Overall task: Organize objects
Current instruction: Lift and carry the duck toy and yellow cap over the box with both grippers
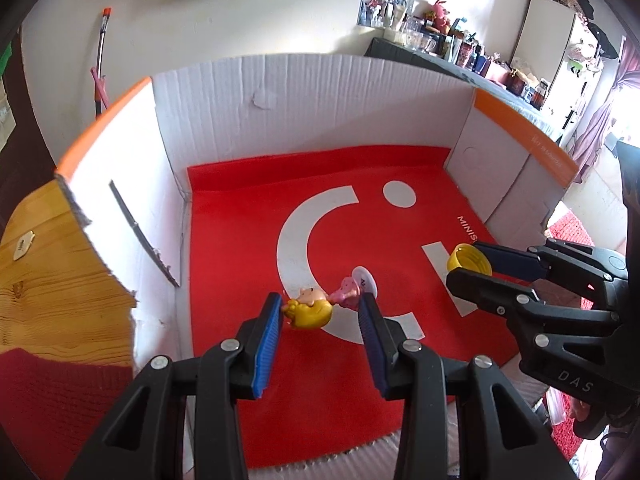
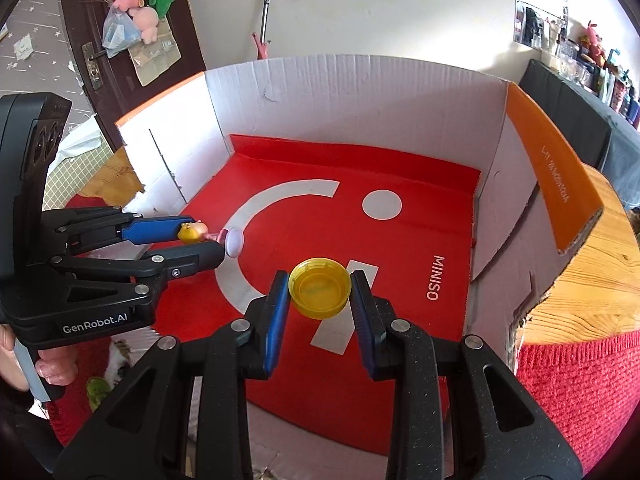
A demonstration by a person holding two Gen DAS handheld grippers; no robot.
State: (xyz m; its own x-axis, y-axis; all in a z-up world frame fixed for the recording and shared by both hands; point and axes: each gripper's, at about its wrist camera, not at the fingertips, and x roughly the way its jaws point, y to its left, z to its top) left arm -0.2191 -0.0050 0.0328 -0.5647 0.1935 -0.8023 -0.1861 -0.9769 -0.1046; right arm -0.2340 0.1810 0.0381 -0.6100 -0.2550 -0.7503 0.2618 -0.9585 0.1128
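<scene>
A white cardboard box with orange-edged flaps and a red MINISO sheet as its floor sits on a wooden tabletop partly under red knitted cloth, with a white wall, a dark door hung with plush toys and a cluttered shelf behind. The left tongs hold a small toy figure, yellow-bodied with a pink part and a white disc base, pinched end to end above the sheet. Just to their right, the right tongs grip a translucent yellow bottle cap, open side facing the camera, also over the sheet.
</scene>
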